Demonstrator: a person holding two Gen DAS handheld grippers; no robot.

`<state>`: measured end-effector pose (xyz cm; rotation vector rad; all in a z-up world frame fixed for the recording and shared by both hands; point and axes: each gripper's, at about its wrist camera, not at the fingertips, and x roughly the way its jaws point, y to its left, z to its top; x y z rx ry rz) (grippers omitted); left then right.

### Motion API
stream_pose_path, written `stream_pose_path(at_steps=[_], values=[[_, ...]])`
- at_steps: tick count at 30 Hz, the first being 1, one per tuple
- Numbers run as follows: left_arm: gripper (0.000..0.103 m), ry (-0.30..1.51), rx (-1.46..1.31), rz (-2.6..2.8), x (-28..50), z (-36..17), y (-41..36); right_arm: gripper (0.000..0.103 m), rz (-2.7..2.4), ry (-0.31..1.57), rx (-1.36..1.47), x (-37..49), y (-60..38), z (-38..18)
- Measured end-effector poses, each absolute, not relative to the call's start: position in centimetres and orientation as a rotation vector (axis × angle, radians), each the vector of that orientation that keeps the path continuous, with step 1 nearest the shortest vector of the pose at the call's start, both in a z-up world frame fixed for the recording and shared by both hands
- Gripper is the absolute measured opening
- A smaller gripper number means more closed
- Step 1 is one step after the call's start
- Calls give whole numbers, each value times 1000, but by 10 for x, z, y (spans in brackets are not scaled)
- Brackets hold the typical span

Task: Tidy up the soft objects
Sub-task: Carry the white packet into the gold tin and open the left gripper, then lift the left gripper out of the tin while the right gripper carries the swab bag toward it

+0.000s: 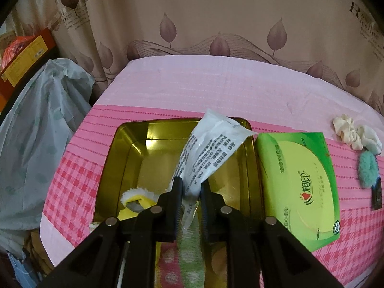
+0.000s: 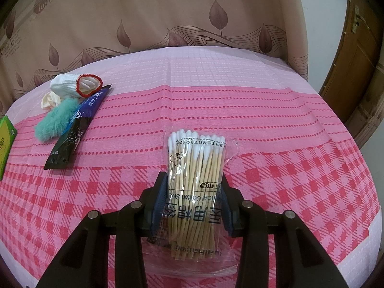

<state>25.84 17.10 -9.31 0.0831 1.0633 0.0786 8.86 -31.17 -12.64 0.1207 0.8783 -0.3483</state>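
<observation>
My left gripper (image 1: 191, 187) is shut on a white printed plastic packet (image 1: 211, 148) and holds it over the open gold tin box (image 1: 124, 158). A yellow and white soft item (image 1: 136, 199) lies in the tin's near left corner, and a dotted pink and green cloth (image 1: 189, 259) shows below my fingers. My right gripper (image 2: 192, 192) has its jaws around a clear bag of cotton swabs (image 2: 194, 168) that lies on the pink tablecloth (image 2: 264, 110); whether the pads press it is unclear.
A green tissue pack (image 1: 302, 187) lies right of the tin. A teal fuzzy scrunchie (image 2: 55, 122), a cream scrunchie (image 2: 49, 100), a white glove with red cuff (image 2: 74, 86) and a dark sachet (image 2: 76, 127) lie at the table's left. A plastic bag (image 1: 40, 132) hangs off the left edge.
</observation>
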Motion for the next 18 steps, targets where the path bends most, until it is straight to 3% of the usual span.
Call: stream_pose_path(at_steps=[3,6,18], values=[[19,1067,86,85,259,-93,170,38,-349,878,120,89,-312,-126],[36,1081,61,76,259,-94,172,38,-349,878,120,89,-311,-126],[40,1037,63,76,235,-68,174,37,-351,880,113,89,-312,-127]])
